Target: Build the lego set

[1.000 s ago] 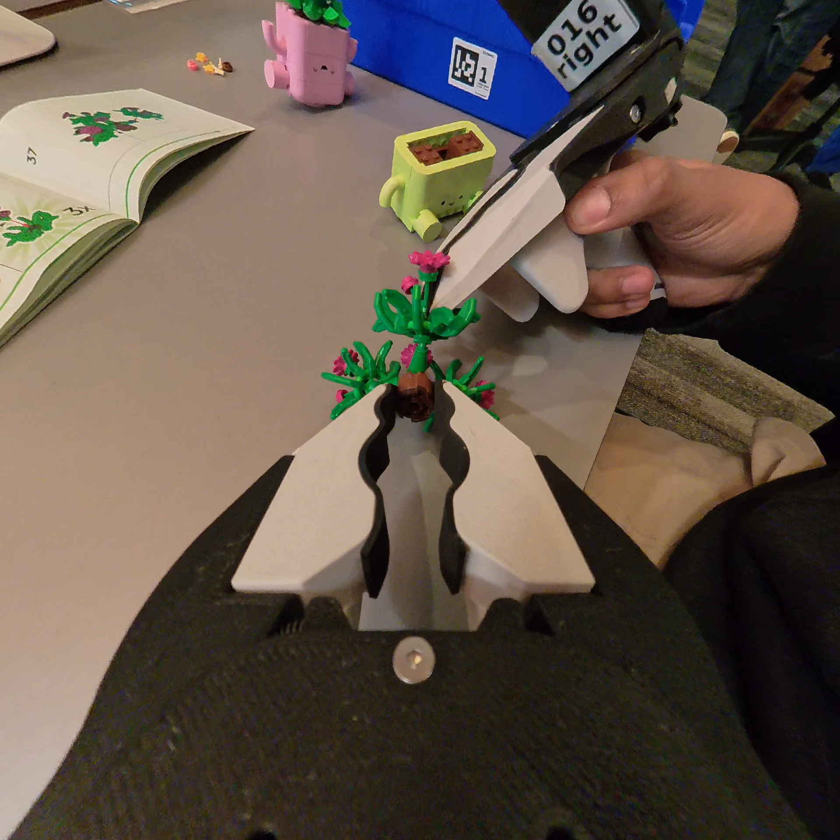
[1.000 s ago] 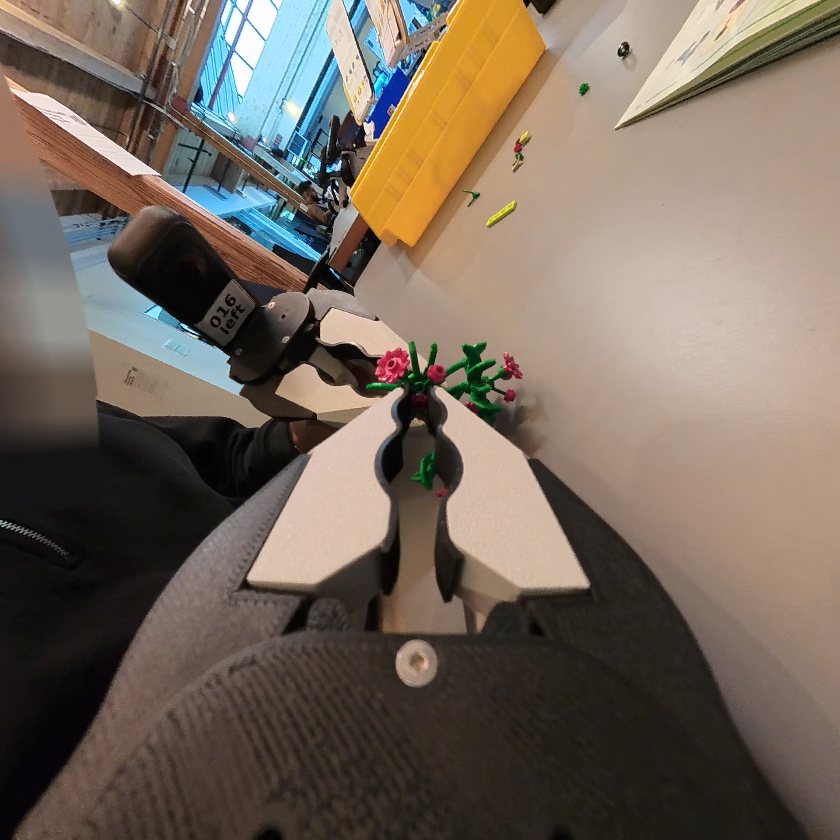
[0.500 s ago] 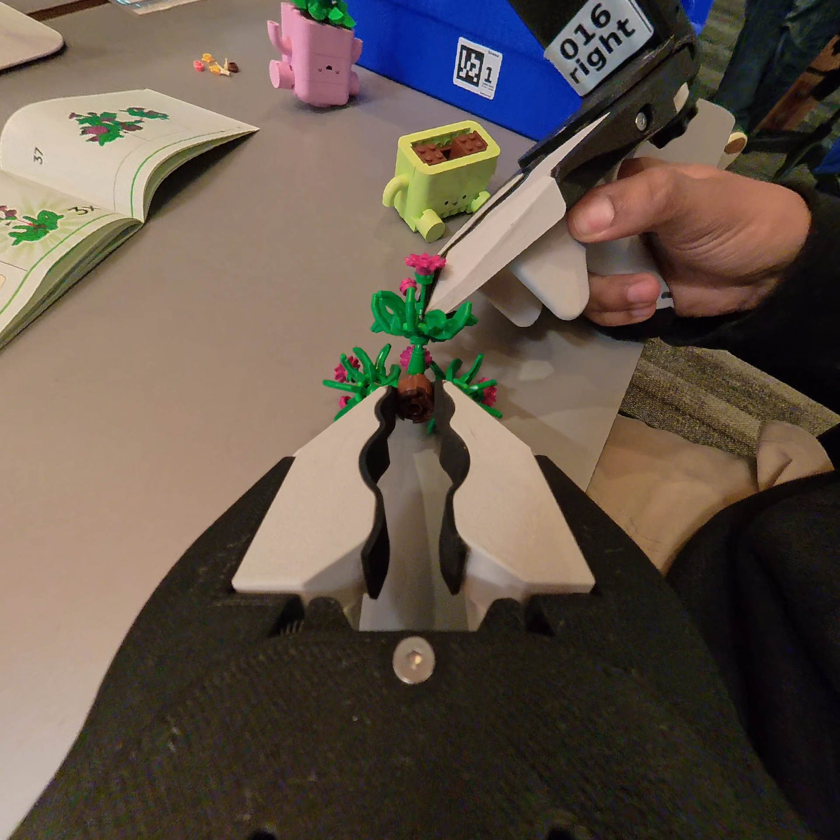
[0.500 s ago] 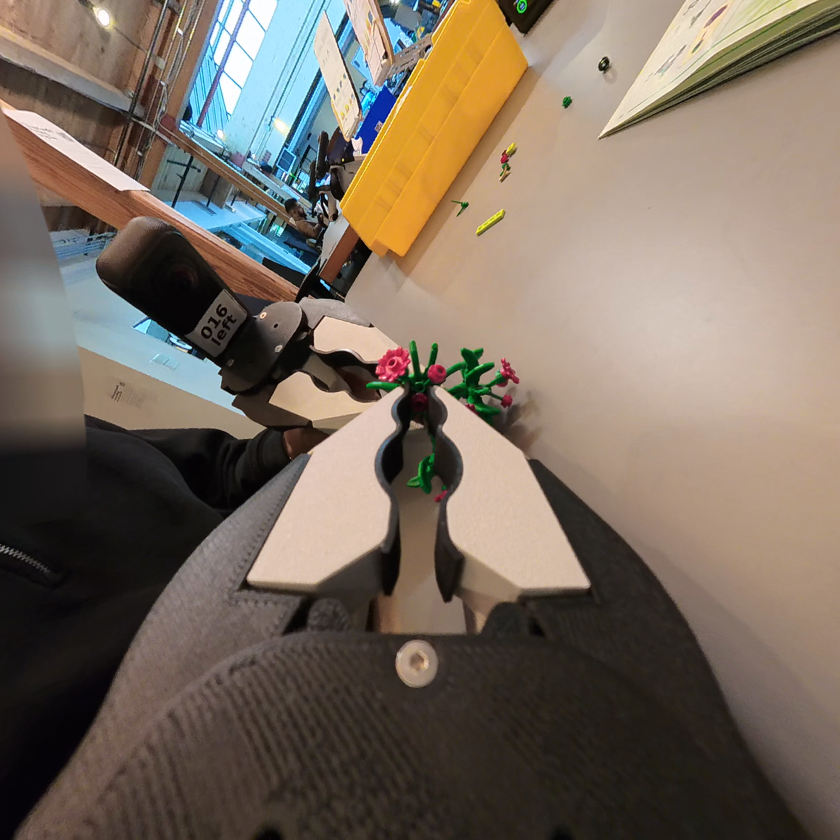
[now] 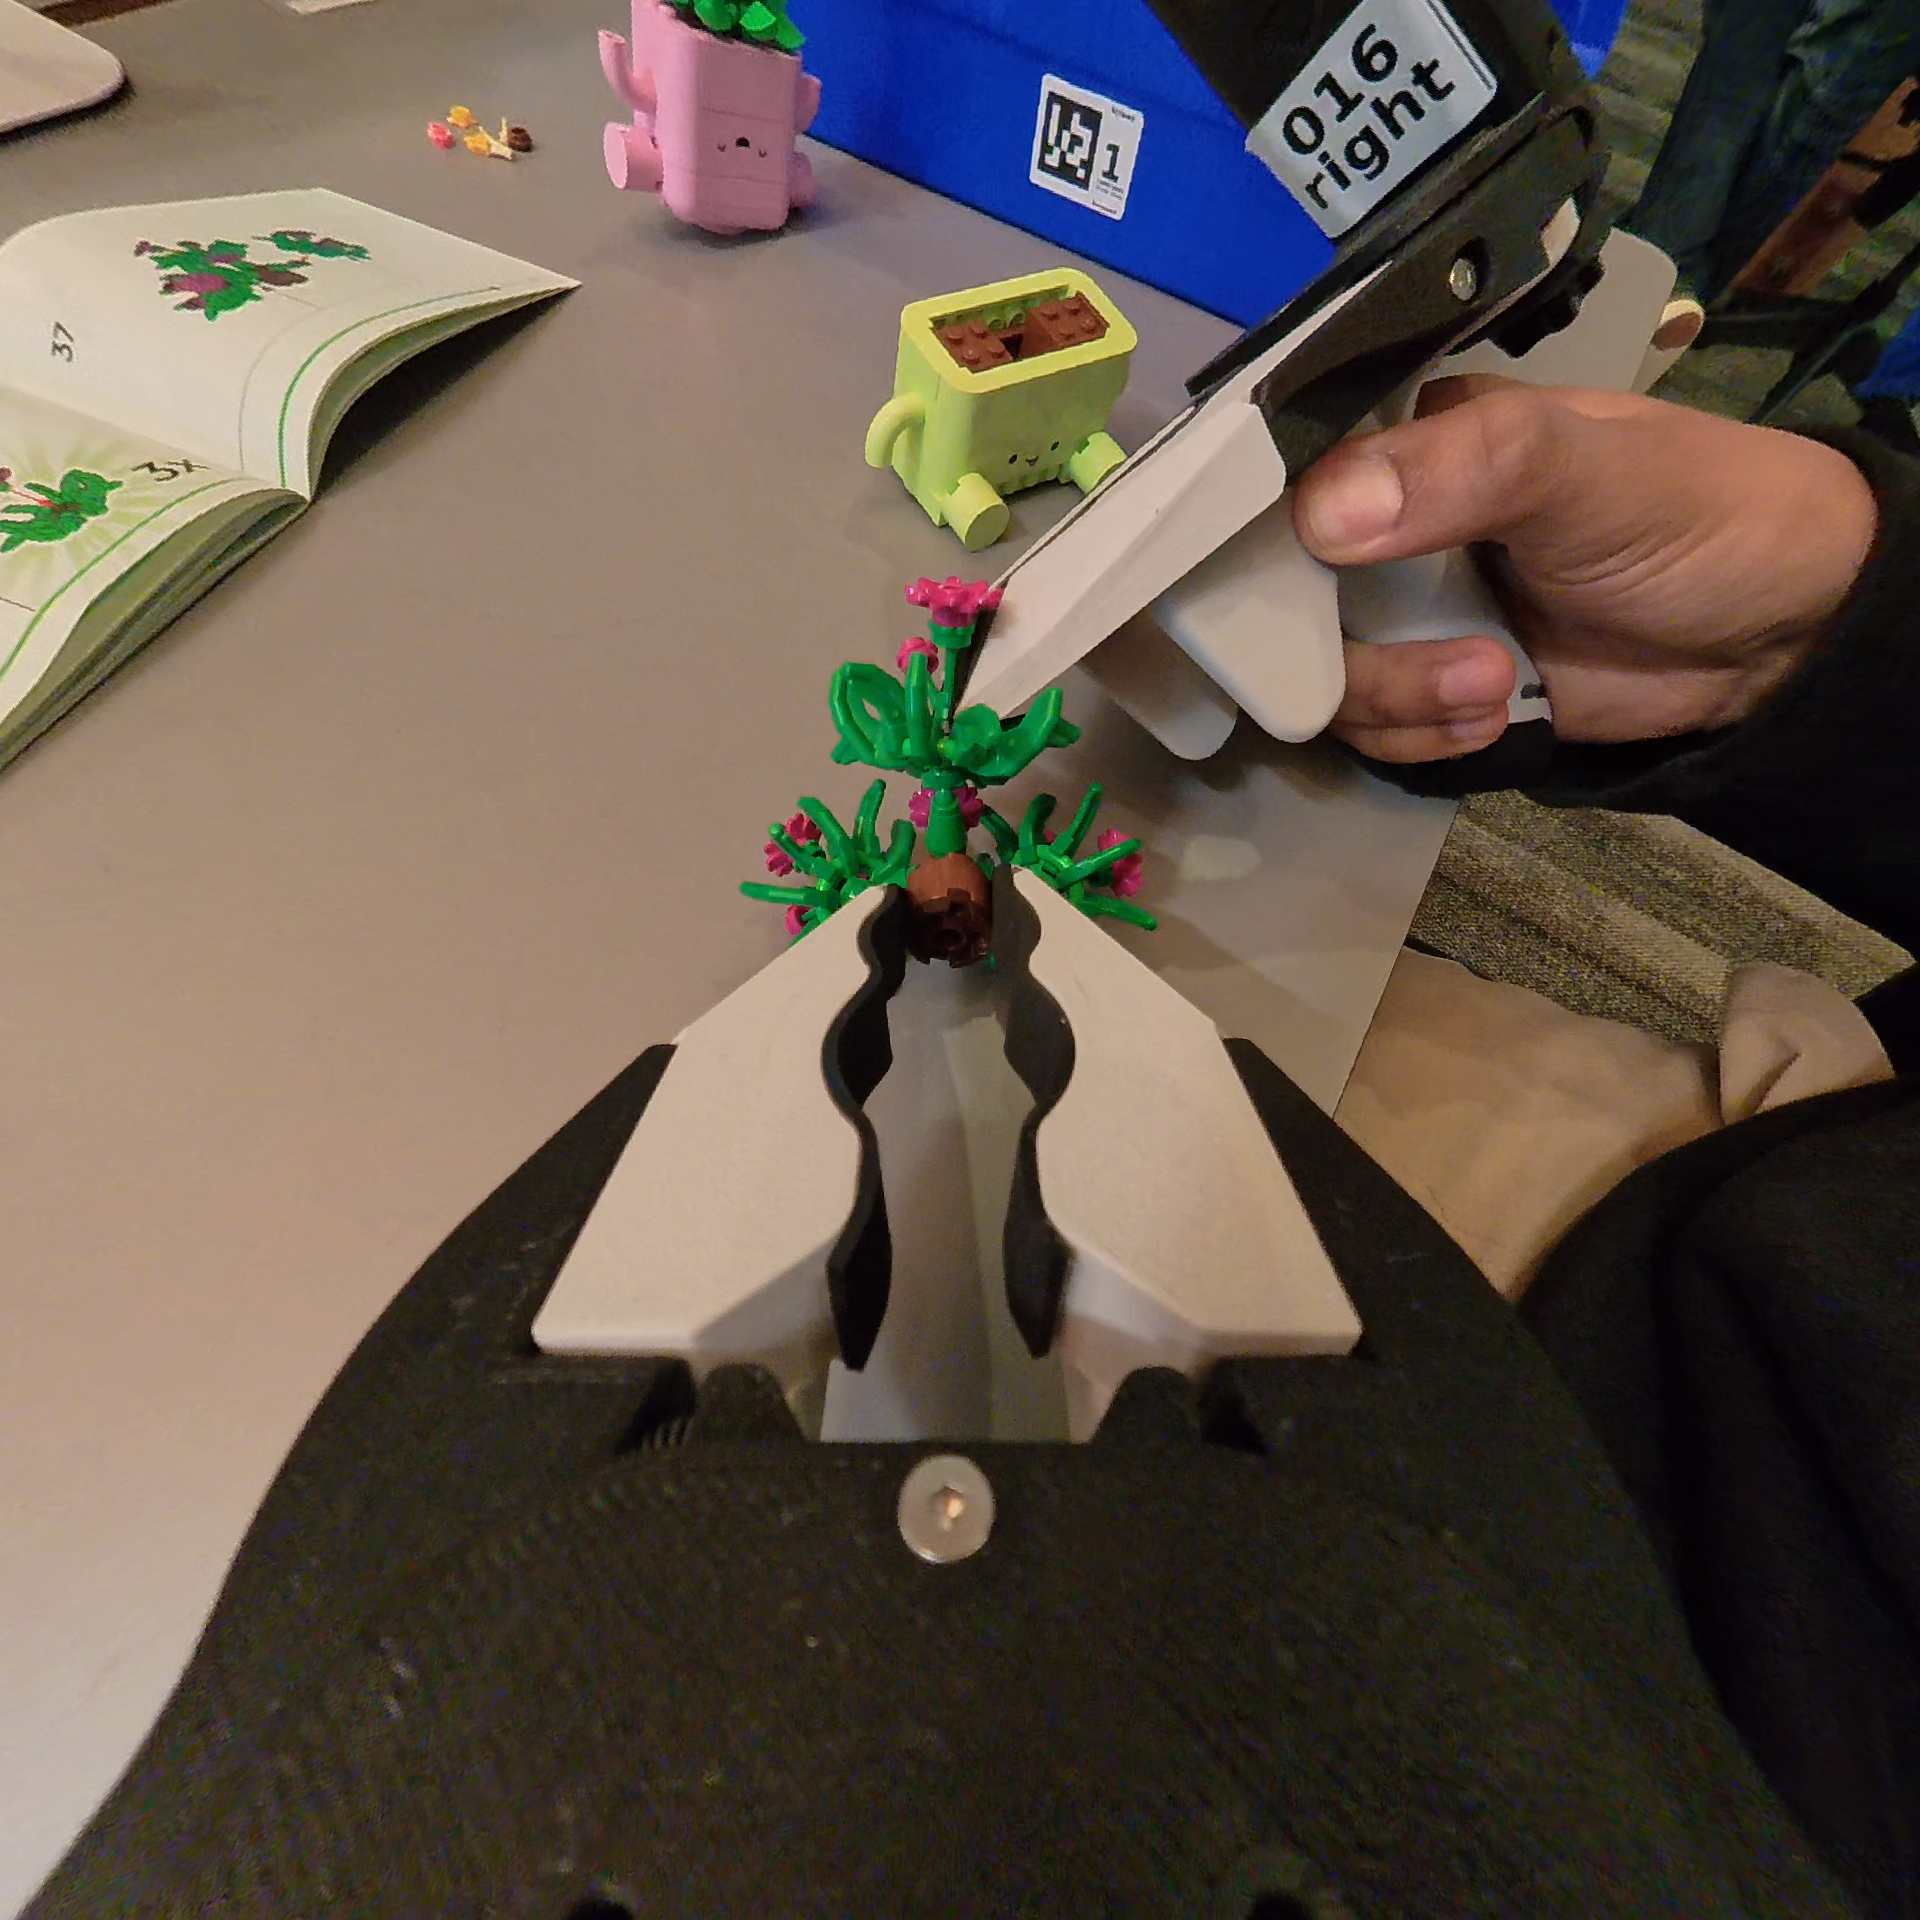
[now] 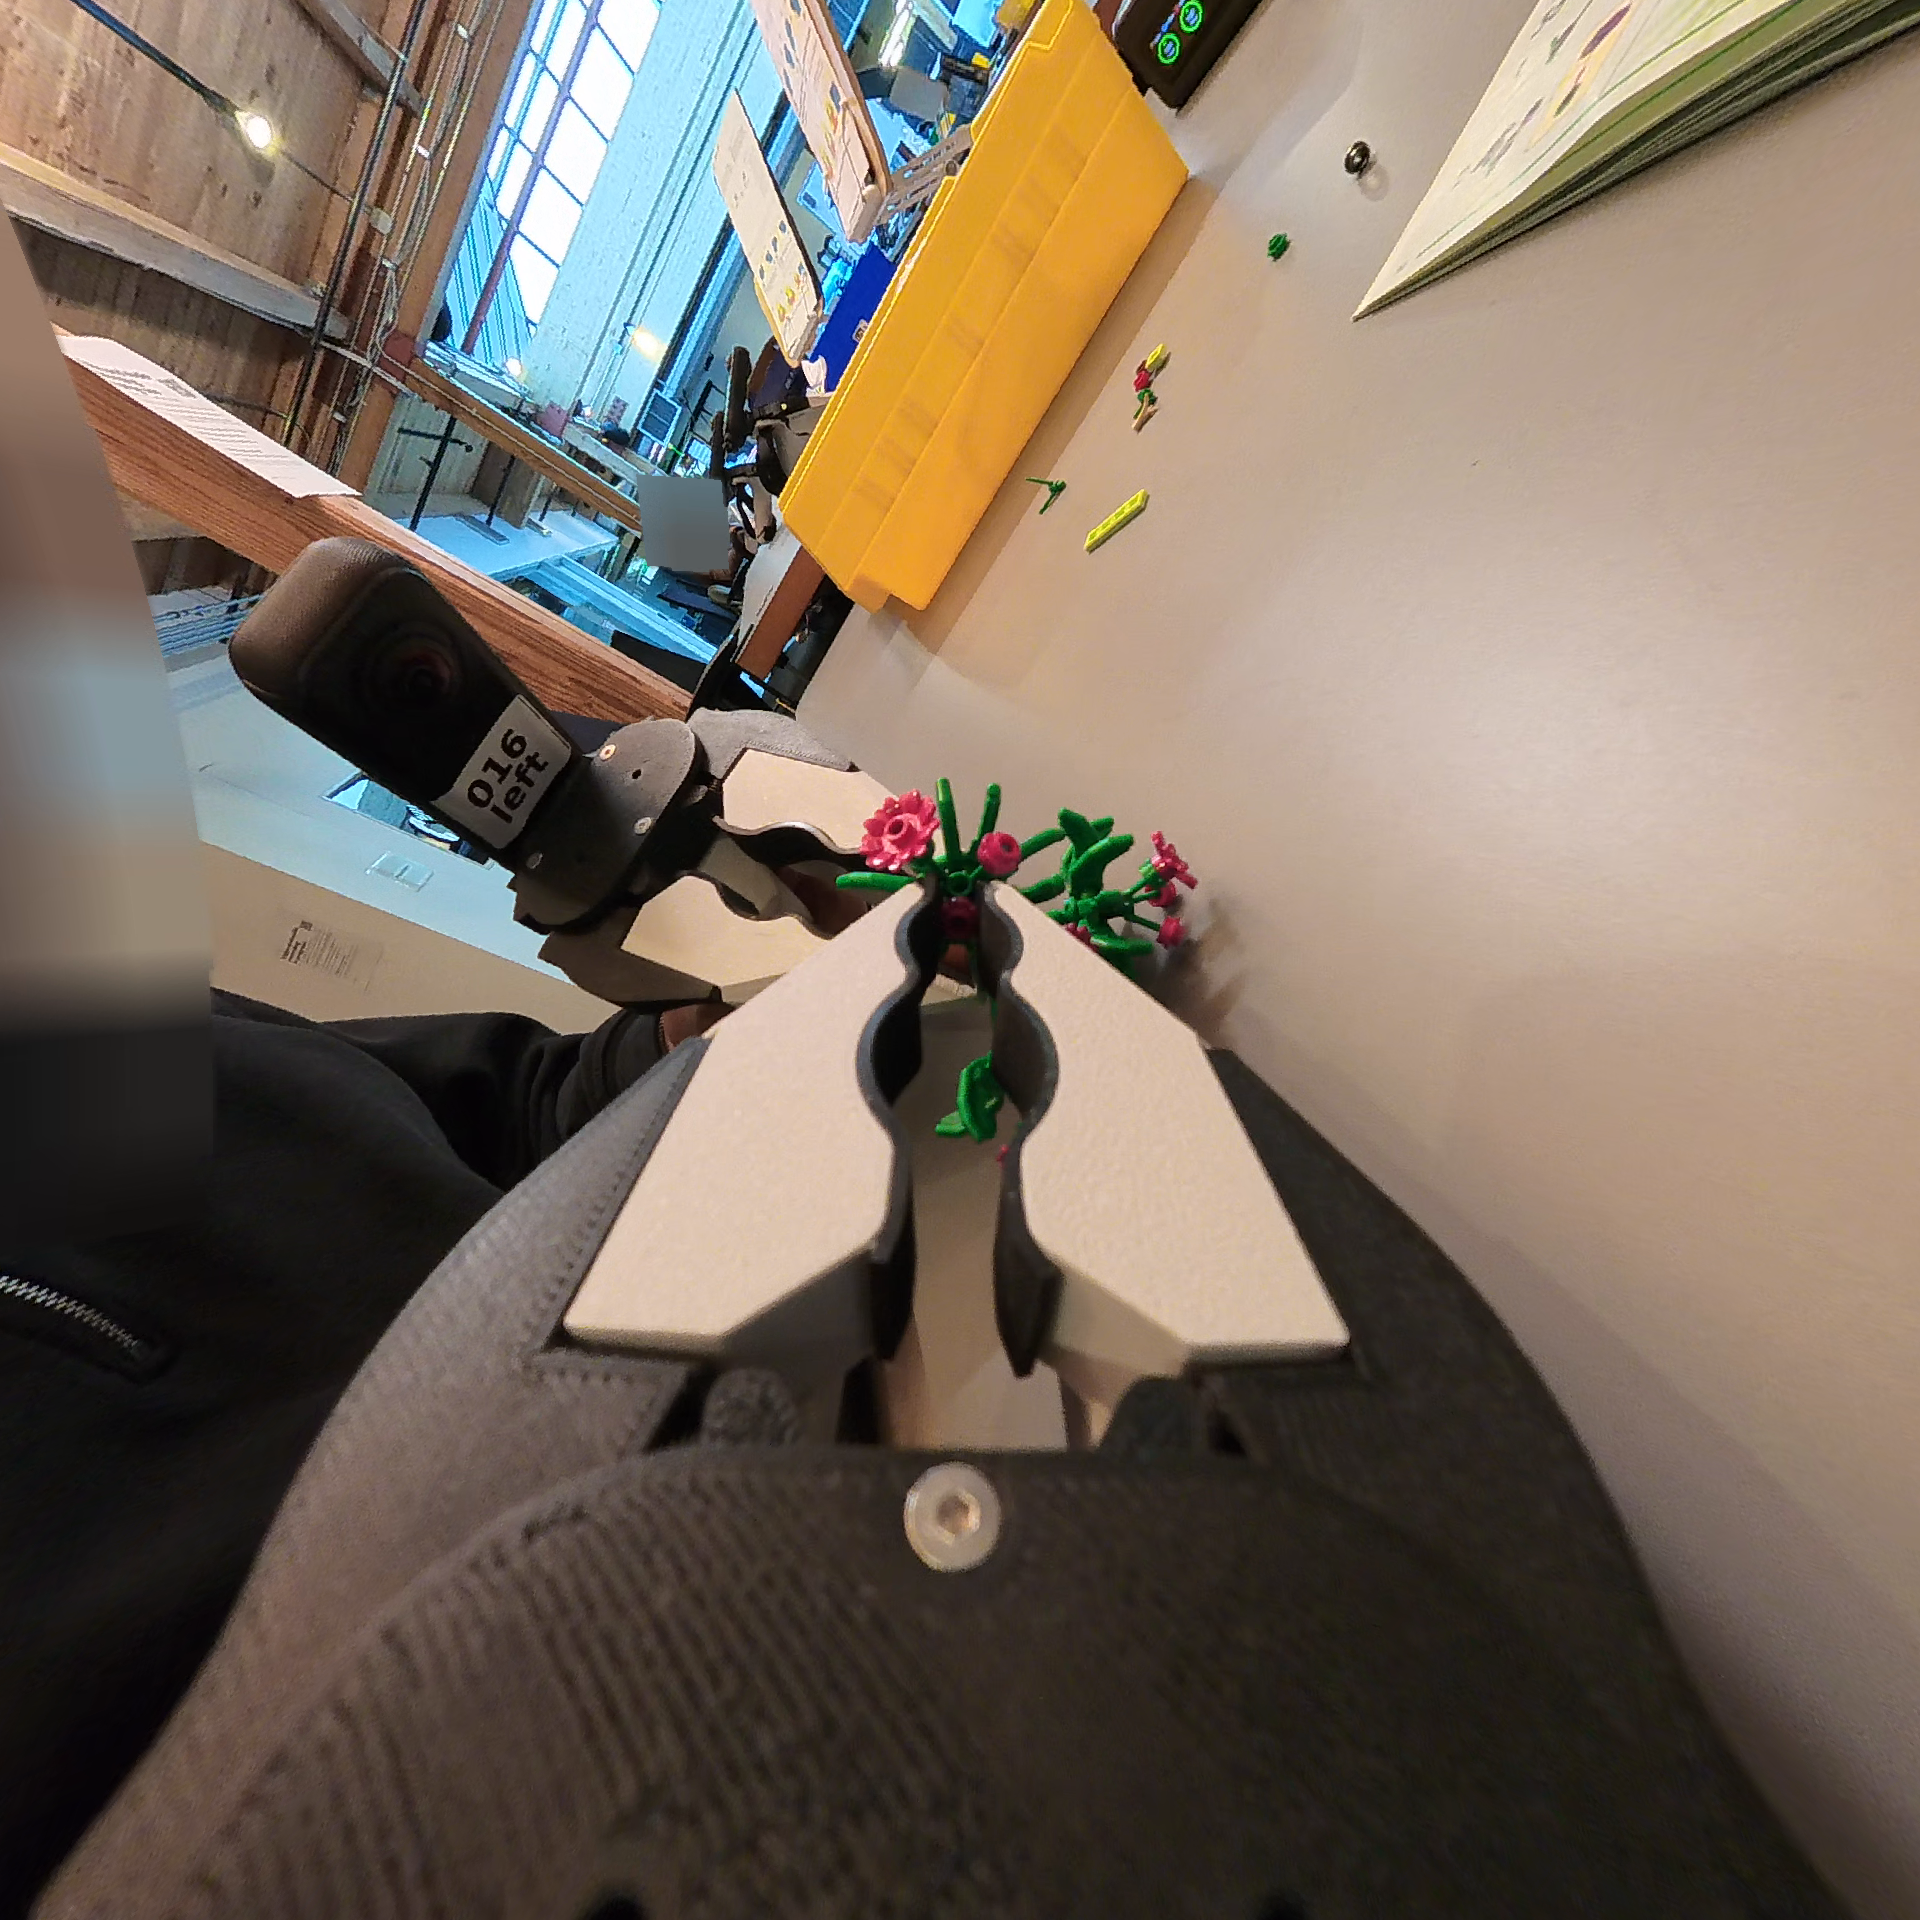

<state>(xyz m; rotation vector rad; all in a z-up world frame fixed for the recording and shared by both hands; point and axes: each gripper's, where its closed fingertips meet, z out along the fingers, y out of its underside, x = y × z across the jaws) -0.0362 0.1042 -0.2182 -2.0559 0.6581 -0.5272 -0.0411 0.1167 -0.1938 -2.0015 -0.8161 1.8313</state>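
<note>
A lego plant [image 5: 940, 727] with green leaves, pink flowers [image 5: 951, 594] and a round brown base [image 5: 945, 914] stands upright just above the grey table [image 5: 416, 831]. My left gripper [image 5: 948, 904] is shut on the brown base. My right gripper [image 5: 971, 665] comes in from the upper right and is shut on the plant's upper stem, just under the top flower. In the right wrist view my right gripper [image 6: 958, 896] pinches the stem, with the top flower [image 6: 900, 828] above its tips and my left gripper [image 6: 821, 883] behind. Two more green sprigs [image 5: 831, 862] lie on the table behind the base.
A lime green lego pot [image 5: 1003, 400] with brown studs on top and a pink pot [image 5: 717, 135] stand farther back. An open instruction booklet [image 5: 208, 343] lies at the left. A blue bin [image 5: 966, 125] is behind, a yellow bin [image 6: 987, 312] aside. Small loose pieces [image 6: 1117, 520] are scattered. Only a small space, under 4 cm, lies between the two pairs of fingers.
Both grippers keep their hold on the plant. The right wrist view has tilted slightly, and the held plant has barely moved.
</note>
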